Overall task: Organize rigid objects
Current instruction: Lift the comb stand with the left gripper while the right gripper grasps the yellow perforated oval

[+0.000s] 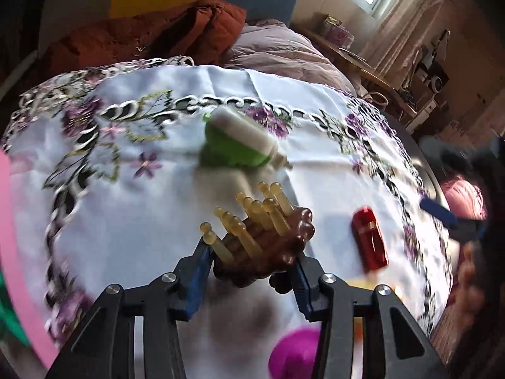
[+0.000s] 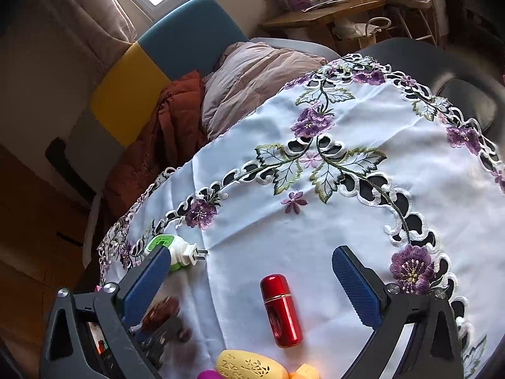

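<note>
Two grippers, black frames with ribbed blue pads. Left gripper (image 1: pixel 252 262) pinching one brown translucent massage brush (image 1: pixel 268 252), glossy lumpy base, a dozen or so amber pegs with ball tips pointing away; held above the cloth, near centre of the left wrist view, blurred. Right gripper (image 2: pixel 249 281) spread wide, nothing between the pads, hovering over the near edge of the table.

One white tablecloth (image 2: pixel 315 221), smooth fabric, embroidered purple flowers, green leaves, cut-out scrolls along the border. One green-and-white plug-in device (image 2: pixel 176 252), hard plastic, rounded body, two metal prongs pointing right; lying far-left of the right gripper, partly behind its left pad. One red metallic cylinder (image 2: pixel 281 309), shiny, rounded cap, gold band, lying flat between the spread pads, near side. One yellow oval case (image 2: pixel 249 368) with cut-out leaf pattern at the near edge, just beside the cylinder's near end. One magenta rounded object (image 1: pixel 293 353), blurred, shape unclear. One small orange-yellow piece (image 2: pixel 307 372), cut off by frame.

Beyond the table: one rust quilted jacket (image 2: pixel 176 110), one mauve padded quilt (image 2: pixel 252 72), one chair back (image 2: pixel 176 47) in blue and yellow panels.
</note>
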### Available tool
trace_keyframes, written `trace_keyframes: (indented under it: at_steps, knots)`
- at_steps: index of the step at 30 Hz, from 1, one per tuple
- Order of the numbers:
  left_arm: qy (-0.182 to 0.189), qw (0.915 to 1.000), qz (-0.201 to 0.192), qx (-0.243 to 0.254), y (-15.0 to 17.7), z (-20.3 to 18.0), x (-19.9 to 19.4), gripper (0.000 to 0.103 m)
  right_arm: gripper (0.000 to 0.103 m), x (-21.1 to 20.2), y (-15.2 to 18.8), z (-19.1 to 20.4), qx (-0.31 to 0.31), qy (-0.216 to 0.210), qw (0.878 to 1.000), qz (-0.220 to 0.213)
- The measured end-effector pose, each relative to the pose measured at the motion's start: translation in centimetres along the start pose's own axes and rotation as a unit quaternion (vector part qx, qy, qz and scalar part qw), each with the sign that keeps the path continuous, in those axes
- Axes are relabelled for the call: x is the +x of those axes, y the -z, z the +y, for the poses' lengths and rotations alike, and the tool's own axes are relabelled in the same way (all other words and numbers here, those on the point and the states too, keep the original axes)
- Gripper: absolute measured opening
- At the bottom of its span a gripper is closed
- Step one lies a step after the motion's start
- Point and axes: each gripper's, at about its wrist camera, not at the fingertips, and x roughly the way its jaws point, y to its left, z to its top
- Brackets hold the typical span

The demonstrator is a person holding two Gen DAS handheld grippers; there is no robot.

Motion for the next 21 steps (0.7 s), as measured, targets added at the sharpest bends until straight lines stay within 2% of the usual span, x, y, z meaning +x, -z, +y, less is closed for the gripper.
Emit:
trace_keyframes:
  at_steps: [10,12,21]
  knots:
    - [-0.048,0.9982,-0.015,0.031,6.2,-0.1,-3.3,0.047,0.103,0.3,0.3,-0.1,0.000,0.002,1.000,0.011]
    - [-0.046,0.9984,-0.023,0.025,7.1,0.4,-3.3,0.047,0.103,0.4,0.3,-0.2,0.003,-0.006,1.000,0.013]
    - [-0.054,0.9966,-0.051,0.037,7.8,0.3,-2.8,0.046,0.103,1.5,1.2,1.4,-0.040,0.001,0.998,0.043]
